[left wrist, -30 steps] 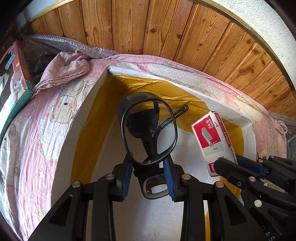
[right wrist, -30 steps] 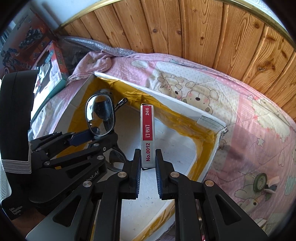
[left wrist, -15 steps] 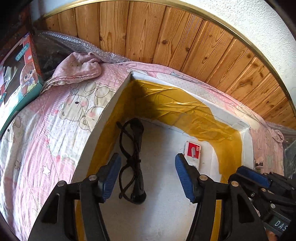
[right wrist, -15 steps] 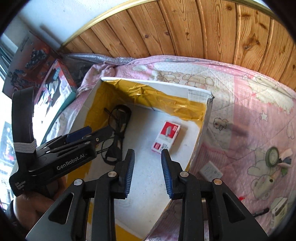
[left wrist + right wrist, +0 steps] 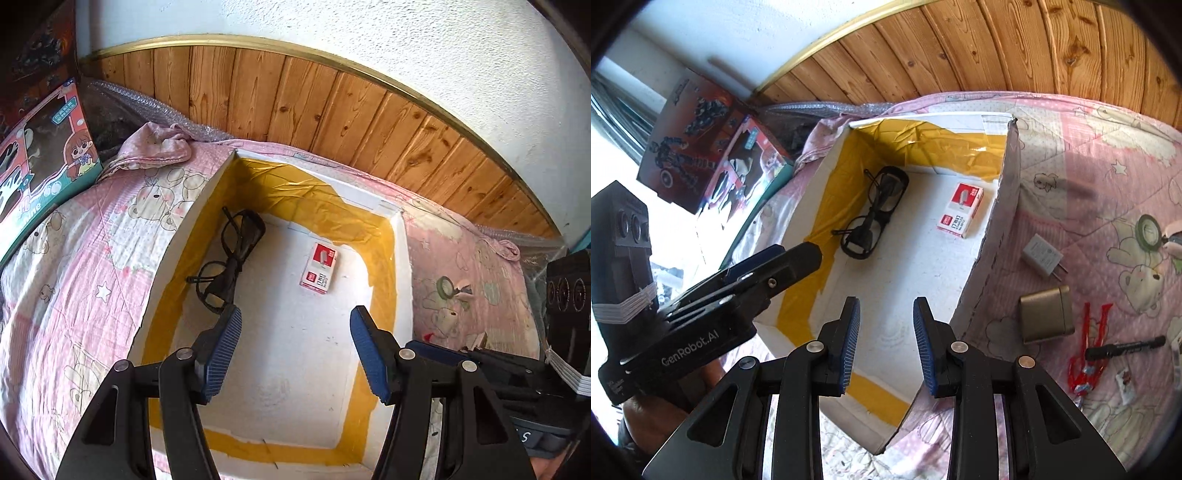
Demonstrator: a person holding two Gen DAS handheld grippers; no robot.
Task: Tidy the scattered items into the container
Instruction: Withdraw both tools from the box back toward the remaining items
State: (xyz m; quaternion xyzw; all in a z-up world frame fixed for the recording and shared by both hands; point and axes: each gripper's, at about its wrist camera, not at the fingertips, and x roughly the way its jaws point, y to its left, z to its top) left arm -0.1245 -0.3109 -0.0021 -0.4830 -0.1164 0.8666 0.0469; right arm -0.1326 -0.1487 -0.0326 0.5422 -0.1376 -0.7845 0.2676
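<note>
At lower left of the right wrist view, white lettering "GenRobot.AI" runs along the side of the black plastic left gripper [image 5: 798, 260]. The red-and-white cardboard staple box [image 5: 960, 215] in the white carton carries print too small to read.

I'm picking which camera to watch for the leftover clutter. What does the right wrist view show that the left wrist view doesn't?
Only the right wrist view shows the white charger, gold box, red wrapper and black marker on the blanket. Only the left wrist view shows the white wall clearly. Both show the box holding the glasses and staple box, with both grippers open.
</note>
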